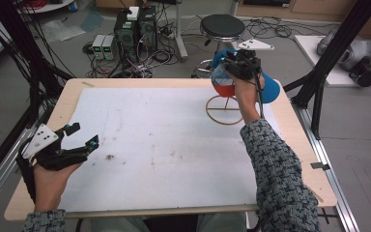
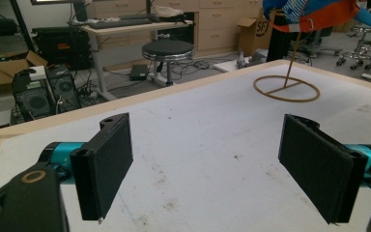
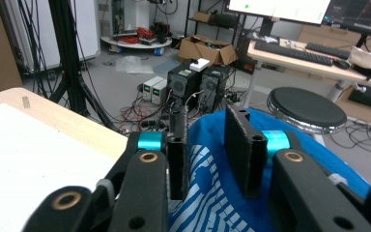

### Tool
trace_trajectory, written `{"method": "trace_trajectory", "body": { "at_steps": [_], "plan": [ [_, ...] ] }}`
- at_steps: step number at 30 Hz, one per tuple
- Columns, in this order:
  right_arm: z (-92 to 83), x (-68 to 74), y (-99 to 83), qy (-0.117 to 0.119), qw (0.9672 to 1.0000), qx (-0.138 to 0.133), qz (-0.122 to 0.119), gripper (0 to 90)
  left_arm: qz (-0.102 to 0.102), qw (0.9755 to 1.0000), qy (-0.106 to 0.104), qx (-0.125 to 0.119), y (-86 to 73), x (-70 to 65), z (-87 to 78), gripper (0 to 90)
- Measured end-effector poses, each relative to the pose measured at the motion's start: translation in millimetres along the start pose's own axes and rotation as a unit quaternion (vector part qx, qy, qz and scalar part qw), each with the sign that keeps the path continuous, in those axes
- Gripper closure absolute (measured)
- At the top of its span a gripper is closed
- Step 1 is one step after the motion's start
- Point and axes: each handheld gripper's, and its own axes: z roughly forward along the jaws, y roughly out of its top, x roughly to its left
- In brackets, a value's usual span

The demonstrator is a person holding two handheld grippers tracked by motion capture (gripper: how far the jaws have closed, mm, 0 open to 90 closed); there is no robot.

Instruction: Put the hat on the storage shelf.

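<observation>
A blue cloth (image 1: 272,90) with a red part (image 1: 225,90) hangs on a thin wooden stand whose ring base (image 1: 224,110) rests on the table's far right. My right gripper (image 1: 230,63) is at the top of the cloth, held from behind by a hand. In the right gripper view its jaws (image 3: 207,154) stand apart, with the blue, white-striped cloth (image 3: 213,195) lying loose in the gap; the pads do not press it. My left gripper (image 1: 84,136) rests open at the table's left edge, with nothing between its wide-set jaws (image 2: 205,159). The ring base (image 2: 286,90) and cloth (image 2: 314,12) show far ahead of it.
A white mat (image 1: 164,145) with small dark stains covers the wooden table. Beyond the far edge stand a black stool (image 1: 222,26), computer towers (image 1: 135,29) and tangled cables. Black frame posts (image 1: 338,53) rise at the table's right and left sides.
</observation>
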Motion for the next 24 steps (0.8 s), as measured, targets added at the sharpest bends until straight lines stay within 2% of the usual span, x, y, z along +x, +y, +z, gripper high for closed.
{"method": "trace_trajectory", "body": {
  "at_steps": [5, 13, 19, 22, 24],
  "plan": [
    [-1.2, -1.9, -0.3, -0.001, 1.0, 0.003, 0.006, 64.3, -0.002, 1.0, 0.0, -0.001, -0.3, 0.5, -0.2, 19.8],
    [-4.8, -10.3, -1.4, 0.005, 0.9996, 0.004, 0.028, 52.8, -0.001, 1.0, 0.0, -0.002, 0.2, -0.3, -0.1, 19.8],
    [-8.8, -16.3, -1.3, 0.008, 0.999, -0.006, 0.043, 46.3, -0.001, 1.0, 0.0, -0.001, 0.2, -0.1, -0.1, 19.8],
    [-11.0, -16.5, -0.2, -0.001, 0.9991, -0.009, 0.041, 42.4, -0.001, 1.0, 0.0, -0.002, 0.2, 0.0, -0.4, 19.8],
    [-12.8, -19.3, -0.3, -0.001, 0.9987, -0.012, 0.05, 39.4, 0.0, 1.0, 0.001, -0.002, 0.4, 0.2, -0.8, 19.8]
  ]
}}
